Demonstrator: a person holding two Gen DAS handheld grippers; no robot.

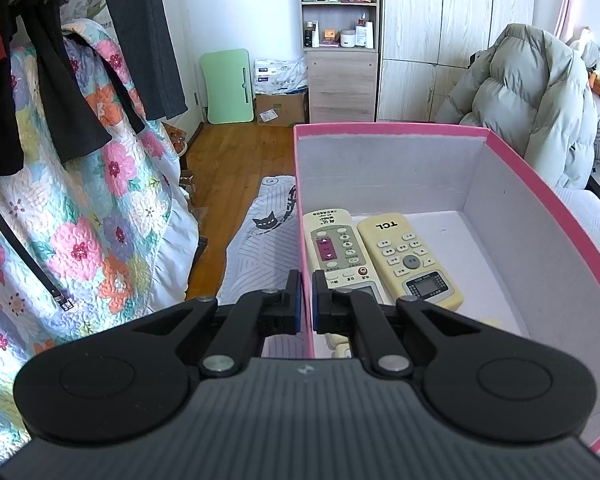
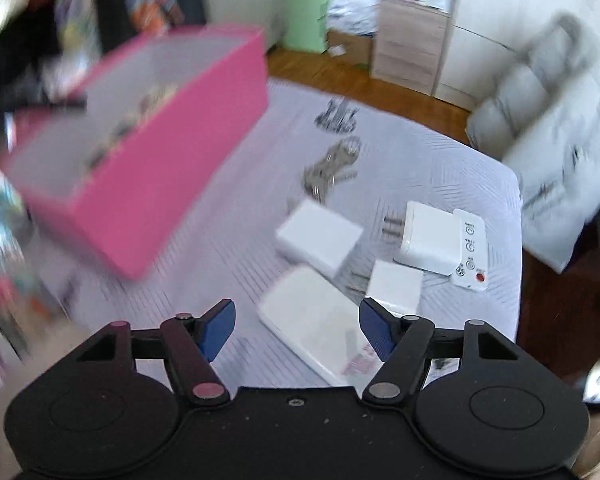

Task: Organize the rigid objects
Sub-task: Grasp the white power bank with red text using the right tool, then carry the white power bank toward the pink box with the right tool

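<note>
My left gripper [image 1: 307,304] is shut on the left wall of the pink box [image 1: 512,184], one finger outside and one inside. In the box lie two cream remotes: one with a pink button [image 1: 334,250] and a TCL one [image 1: 410,262]. In the blurred right wrist view the pink box [image 2: 172,168] is at upper left, tilted. My right gripper [image 2: 296,332] is open and empty above a flat white power bank [image 2: 316,332]. Beyond it lie a white block [image 2: 320,236], a small white cube [image 2: 394,286], a white charger with prongs [image 2: 432,240], a small white remote [image 2: 470,254] and a bunch of keys [image 2: 332,166].
The things lie on a pale patterned table cloth [image 2: 440,160]. A floral quilt [image 1: 80,220] hangs at left, a grey puffer jacket [image 1: 532,92] over a chair at right. Wooden floor [image 1: 240,148] and a shelf cabinet [image 1: 340,40] stand beyond.
</note>
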